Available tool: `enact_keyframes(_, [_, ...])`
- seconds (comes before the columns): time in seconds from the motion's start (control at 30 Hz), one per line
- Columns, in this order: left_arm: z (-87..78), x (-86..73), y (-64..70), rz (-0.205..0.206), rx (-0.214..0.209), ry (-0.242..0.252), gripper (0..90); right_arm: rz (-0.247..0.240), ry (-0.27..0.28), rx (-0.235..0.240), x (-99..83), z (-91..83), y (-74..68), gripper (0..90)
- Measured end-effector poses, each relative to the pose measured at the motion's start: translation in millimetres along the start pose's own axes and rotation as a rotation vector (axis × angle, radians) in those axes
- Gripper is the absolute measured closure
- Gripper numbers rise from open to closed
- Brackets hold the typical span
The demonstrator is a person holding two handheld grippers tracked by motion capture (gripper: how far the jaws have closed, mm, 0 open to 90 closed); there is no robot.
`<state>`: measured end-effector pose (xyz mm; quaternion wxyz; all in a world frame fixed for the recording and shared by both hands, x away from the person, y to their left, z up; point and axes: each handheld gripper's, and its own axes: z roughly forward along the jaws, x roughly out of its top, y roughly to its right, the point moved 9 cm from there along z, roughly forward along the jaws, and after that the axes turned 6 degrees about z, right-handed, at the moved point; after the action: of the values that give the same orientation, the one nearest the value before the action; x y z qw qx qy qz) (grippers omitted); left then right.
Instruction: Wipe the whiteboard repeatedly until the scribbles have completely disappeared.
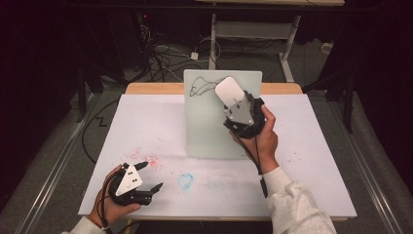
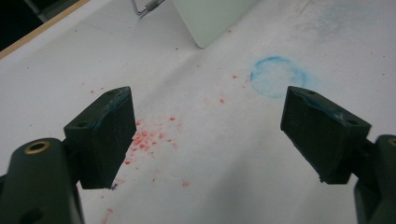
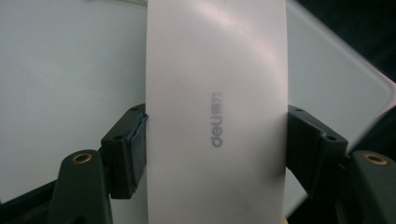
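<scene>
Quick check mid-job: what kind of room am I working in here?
Probably a lab or recording workspace: a paper-covered table stained red and blue, loose cables on the floor behind it, and a height-adjustable desk frame further back, in dim surroundings.

1. A wooden table (image 1: pixel 146 88), its top covered by a white sheet (image 1: pixel 141 131), stands on grey carpet (image 1: pixel 53 161).
2. Beyond the tabletop's far edge, black cables (image 1: pixel 160 61) tangle on the floor.
3. A white desk frame (image 1: pixel 253 30) stands behind.
4. The surroundings are dark.
</scene>
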<state>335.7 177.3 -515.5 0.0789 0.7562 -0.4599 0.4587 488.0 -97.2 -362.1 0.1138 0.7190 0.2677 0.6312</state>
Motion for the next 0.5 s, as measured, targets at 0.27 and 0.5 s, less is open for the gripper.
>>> enact_keyframes(0.27, [0.4,-0.6,0.6,0.000,-0.003,-0.003,17.4,0.049,0.002,-0.047,0.4,-0.4,13.0,31.0])
enact_keyframes(0.5, [0.9,-0.7,1.3,0.001,-0.004,-0.006,17.4,-0.017,-0.008,0.011,-7.3,-1.1,-17.3,31.0])
